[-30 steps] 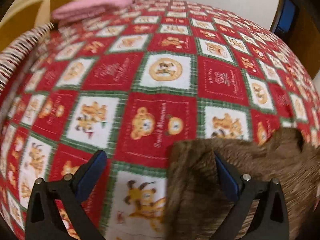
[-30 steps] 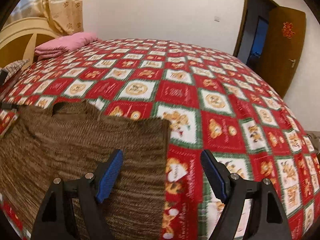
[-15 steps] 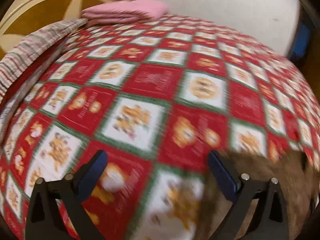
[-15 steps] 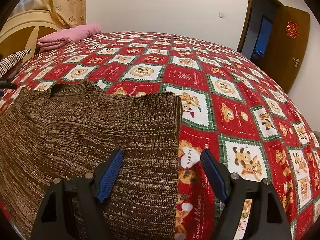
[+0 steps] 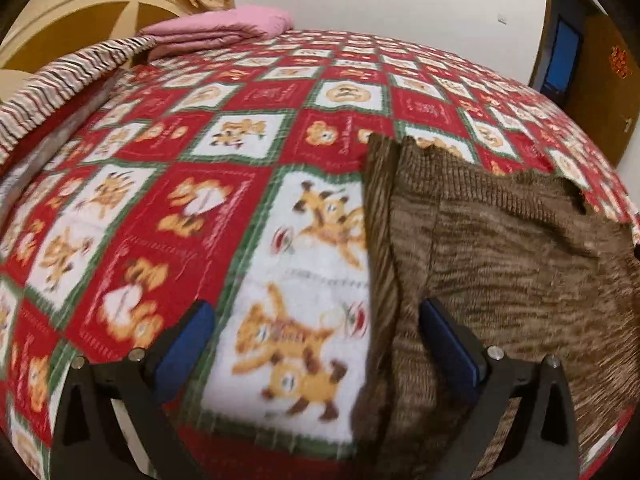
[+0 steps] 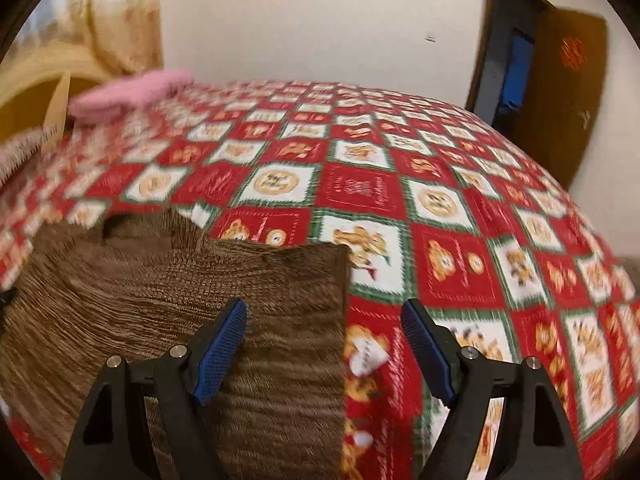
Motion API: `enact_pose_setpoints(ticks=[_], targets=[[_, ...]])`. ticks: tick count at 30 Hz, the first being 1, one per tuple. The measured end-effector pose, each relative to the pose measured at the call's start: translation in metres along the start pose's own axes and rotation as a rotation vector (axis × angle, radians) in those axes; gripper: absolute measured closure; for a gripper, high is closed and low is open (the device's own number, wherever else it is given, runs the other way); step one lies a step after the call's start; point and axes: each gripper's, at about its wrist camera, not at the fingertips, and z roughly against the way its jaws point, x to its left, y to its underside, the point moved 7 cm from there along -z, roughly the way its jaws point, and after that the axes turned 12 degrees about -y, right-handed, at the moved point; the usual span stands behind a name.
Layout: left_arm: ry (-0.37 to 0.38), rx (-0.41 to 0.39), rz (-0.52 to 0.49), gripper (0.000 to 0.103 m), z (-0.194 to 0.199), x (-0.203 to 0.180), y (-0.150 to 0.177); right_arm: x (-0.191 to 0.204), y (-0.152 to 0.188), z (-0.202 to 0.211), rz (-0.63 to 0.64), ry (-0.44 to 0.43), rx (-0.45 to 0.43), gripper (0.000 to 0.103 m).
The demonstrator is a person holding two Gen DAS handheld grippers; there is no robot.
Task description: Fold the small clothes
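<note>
We have both grippers hanging over the bedspread point(image 5: 224, 216) with nothing in either. The left gripper point(image 5: 316, 332) stands with its jaws wide apart: the brown knitted garment point(image 5: 500, 264) lies flat on the cover, and its left edge runs up between the two jaws, nearer the right-hand finger, which sits over the knit, while the left-hand finger is over bare bedspread. The right gripper point(image 6: 324, 338) is just as wide, and mirrors it: the garment's point(image 6: 168, 312) straight right edge runs up between the jaws, its corner out ahead of the tips, the left-hand finger above the knit and the right-hand one above the printed squares.

We judge that each gripper is lining up to take a side of the garment for a fold (neither pad looks to be pressing on it yet).

The risks, as we see them:
- The knit looks thick and doubled along the left edge, so a shallow bite may catch only the top layer and the fold would peel open.
- The bedspread lies directly under both edges; a bite that goes too deep could pinch it along with the garment and drag it.
- If one side is gripped further up than the other, the fold will come out skewed.

The pink folded bedding point(image 5: 224, 30) and the striped cloth point(image 5: 60, 80) lie well ahead of the jaws.
</note>
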Motion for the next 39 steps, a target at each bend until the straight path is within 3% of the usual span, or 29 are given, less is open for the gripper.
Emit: enact_pose_setpoints(ticks=[3, 6, 7, 10, 13, 15, 16, 17, 18, 21, 25, 29, 33, 36, 39], targets=[[-0.02, -0.01, 0.008, 0.0, 0.003, 0.003, 0.004, -0.006, 0.008, -0.034, 0.006, 0.062, 0.147, 0.023], [-0.005, -0.004, 0.039, 0.0, 0.004, 0.01, 0.009, -0.004, -0.003, -0.014, -0.055, 0.116, 0.082, 0.023], [-0.004, -0.005, 0.048, 0.0, 0.005, 0.012, 0.01, 0.006, -0.007, -0.005, -0.038, 0.099, 0.052, 0.023], [-0.008, -0.006, 0.058, 0.0, 0.007, 0.014, 0.014, 0.068, -0.013, 0.021, 0.085, -0.055, -0.006, 0.023], [-0.009, -0.006, 0.064, 0.0, 0.009, 0.015, 0.017, 0.143, -0.009, 0.034, 0.158, -0.288, 0.003, 0.023], [0.0, -0.008, 0.07, 0.0, 0.01, 0.017, 0.019, 0.179, -0.006, 0.032, 0.182, -0.387, 0.023, 0.028], [0.009, -0.009, 0.076, 0.0, 0.01, 0.018, 0.019, 0.198, -0.004, 0.026, 0.201, -0.428, 0.043, 0.043], [0.015, -0.008, 0.081, 0.0, 0.01, 0.019, 0.02, 0.212, -0.002, 0.017, 0.213, -0.457, 0.067, 0.057], [0.02, -0.01, 0.083, 0.0, 0.011, 0.019, 0.02, 0.225, 0.001, 0.004, 0.216, -0.482, 0.099, 0.061], [0.021, -0.016, 0.081, 0.0, 0.011, 0.018, 0.021, 0.235, 0.007, -0.045, 0.211, -0.425, 0.19, 0.062], [0.031, -0.02, 0.089, 0.0, 0.012, 0.019, 0.021, 0.224, 0.003, -0.053, 0.082, -0.45, 0.155, 0.061], [0.036, -0.02, 0.09, 0.0, 0.012, 0.019, 0.021, 0.2, 0.017, -0.019, 0.118, -0.434, 0.141, 0.06], [0.048, -0.02, 0.063, 0.0, 0.022, 0.018, 0.032, 0.131, 0.044, 0.027, 0.1, -0.398, 0.094, 0.059], [0.058, -0.025, 0.049, 0.0, 0.031, 0.02, 0.044, 0.058, 0.07, 0.059, 0.088, -0.284, 0.061, 0.059], [0.046, -0.041, 0.035, 0.0, 0.039, 0.022, 0.053, 0.0, 0.104, 0.076, 0.039, -0.196, 0.083, 0.053]])
